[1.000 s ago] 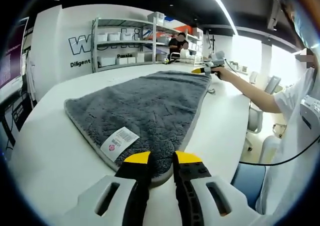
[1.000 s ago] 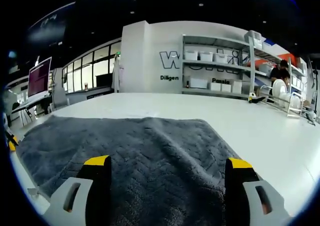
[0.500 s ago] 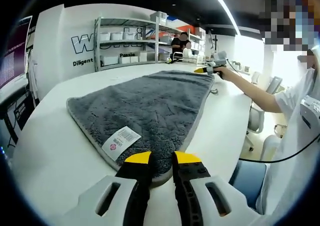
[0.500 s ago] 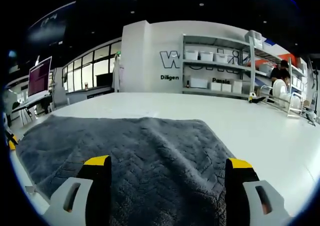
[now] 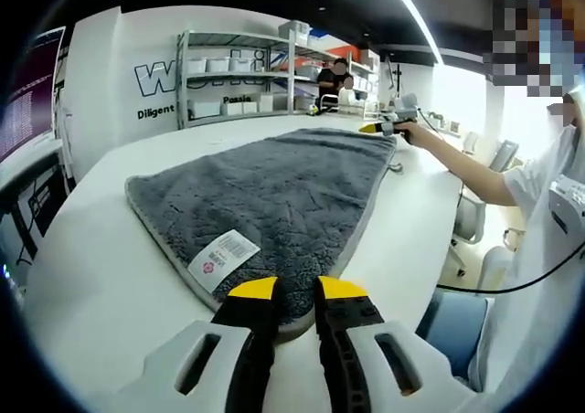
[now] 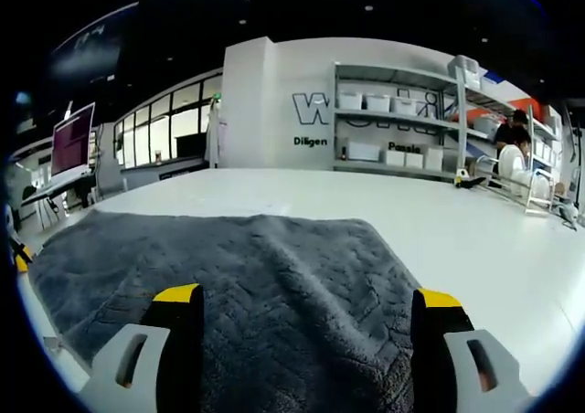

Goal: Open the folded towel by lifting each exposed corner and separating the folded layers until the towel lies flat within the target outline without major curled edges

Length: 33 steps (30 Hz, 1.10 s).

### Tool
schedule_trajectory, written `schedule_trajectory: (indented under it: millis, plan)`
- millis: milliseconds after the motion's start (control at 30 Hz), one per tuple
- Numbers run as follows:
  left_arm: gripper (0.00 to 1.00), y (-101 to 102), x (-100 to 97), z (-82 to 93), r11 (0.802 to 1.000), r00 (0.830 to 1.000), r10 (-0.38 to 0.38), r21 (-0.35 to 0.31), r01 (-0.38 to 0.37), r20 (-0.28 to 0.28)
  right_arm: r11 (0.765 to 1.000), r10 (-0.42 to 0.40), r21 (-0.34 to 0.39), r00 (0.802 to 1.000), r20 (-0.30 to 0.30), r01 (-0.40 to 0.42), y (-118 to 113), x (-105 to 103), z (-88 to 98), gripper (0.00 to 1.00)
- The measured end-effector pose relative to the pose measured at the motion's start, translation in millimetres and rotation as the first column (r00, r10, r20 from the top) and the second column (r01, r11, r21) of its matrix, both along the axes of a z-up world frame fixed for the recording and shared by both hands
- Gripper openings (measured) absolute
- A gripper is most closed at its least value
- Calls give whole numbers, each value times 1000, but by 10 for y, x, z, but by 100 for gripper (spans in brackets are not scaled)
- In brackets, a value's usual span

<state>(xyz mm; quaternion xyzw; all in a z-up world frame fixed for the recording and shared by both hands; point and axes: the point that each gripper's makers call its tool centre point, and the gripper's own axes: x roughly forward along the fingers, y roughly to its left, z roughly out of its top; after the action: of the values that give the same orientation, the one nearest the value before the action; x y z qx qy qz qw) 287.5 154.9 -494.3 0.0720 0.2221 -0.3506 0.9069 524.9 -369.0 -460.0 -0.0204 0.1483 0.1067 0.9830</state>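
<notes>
Towel: grey, plush towel spread across the centre of the left gripper view on a white table; in the right gripper view, filling the lower left and centre of the frame.
Label: white care label with a pink mark, lower centre-left of the left gripper view, near the towel's close edge.
Left gripper: left gripper at bottom centre of its view, yellow-tipped jaws nearly together, pinching the near towel corner.
Right gripper: right gripper at the bottom of its own view, jaws spread wide with towel pile between them, gripping nothing; also seen in a hand at the upper right of the left gripper view, by the far towel corner.
Target outline: not discernible on the table.
Step in hand: likely the final flattening, towel looking unfolded and mostly smooth, one soft ridge right of centre in the right gripper view.
Next move: probably a gentle outward tug on the pinched corner, then release, taking care not to curl the hem.
</notes>
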Motion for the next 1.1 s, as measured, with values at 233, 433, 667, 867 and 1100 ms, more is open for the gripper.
schedule_trajectory:
  millis: [233, 433, 667, 867, 1100]
  plan:
    - [14, 50, 4, -9, 1000, 1000, 7, 2, -7, -7, 1000, 2, 0, 1000, 0, -2, 9, 0, -12, 96]
    - [14, 134, -2, -12, 1000, 1000, 23, 8, -23, -10, 1000, 2, 1, 1000, -1, -2, 12, 1, -19, 96]
    - [16, 131, -14, -8, 999, 1000, 30, -14, -30, -9, 1000, 5, -3, 1000, -3, -5, 19, 1, -32, 96]
    - [22, 96, -43, 9, 1000, 1000, 22, -21, -22, -9, 1000, 7, -7, 1000, -6, -7, 28, -7, -39, 96]
    - [32, 117, -55, 40, 999, 999, 36, -15, -36, 20, 1000, 8, -7, 1000, -7, -8, 27, -8, -38, 96]
